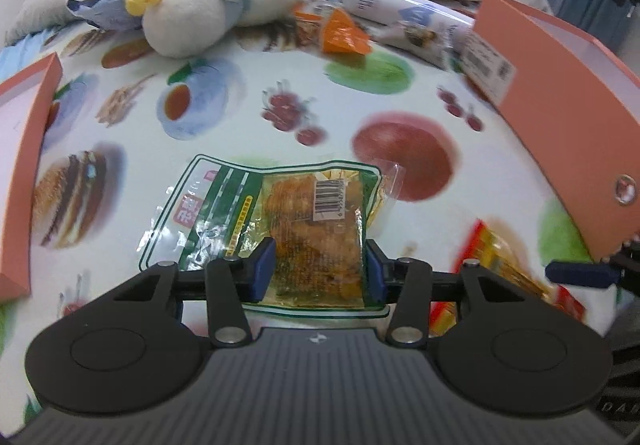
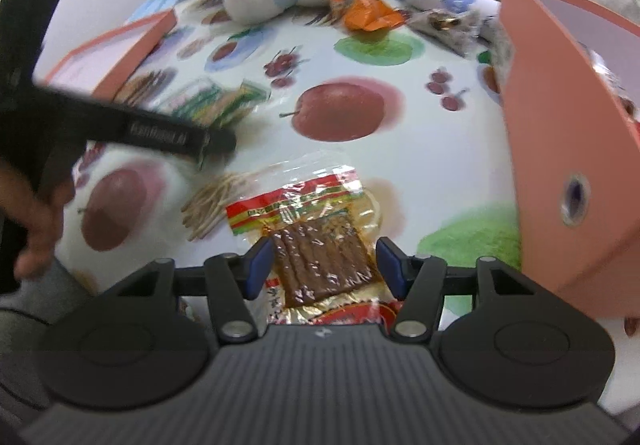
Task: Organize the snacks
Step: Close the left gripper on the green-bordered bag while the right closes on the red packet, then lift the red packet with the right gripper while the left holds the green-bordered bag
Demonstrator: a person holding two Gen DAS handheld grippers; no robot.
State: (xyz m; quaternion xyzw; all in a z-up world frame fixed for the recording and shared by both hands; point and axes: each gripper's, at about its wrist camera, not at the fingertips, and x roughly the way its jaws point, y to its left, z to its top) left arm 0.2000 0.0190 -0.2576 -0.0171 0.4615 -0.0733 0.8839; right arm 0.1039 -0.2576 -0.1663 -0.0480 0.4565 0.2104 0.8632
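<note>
My left gripper (image 1: 320, 269) is shut on a green-edged snack packet (image 1: 304, 213) with orange crispy pieces inside, its blue pads pressing both sides of the near end. My right gripper (image 2: 324, 265) is open around a red-and-yellow packet of brown strips (image 2: 320, 245) lying on the fruit-print cloth, with a gap at the right pad. That red packet also shows at lower right in the left wrist view (image 1: 504, 257). The left gripper's black body (image 2: 132, 125) crosses the right wrist view, blurred, over the green packet (image 2: 216, 101).
A salmon-pink box (image 1: 568, 117) stands at the right, seen also in the right wrist view (image 2: 568, 149). A pink lid (image 1: 20, 173) lies at the left. At the back are a plush toy (image 1: 208, 1), an orange wrapper (image 1: 344, 33), a white bottle (image 1: 400, 5) and a clear snack bag (image 1: 424, 37).
</note>
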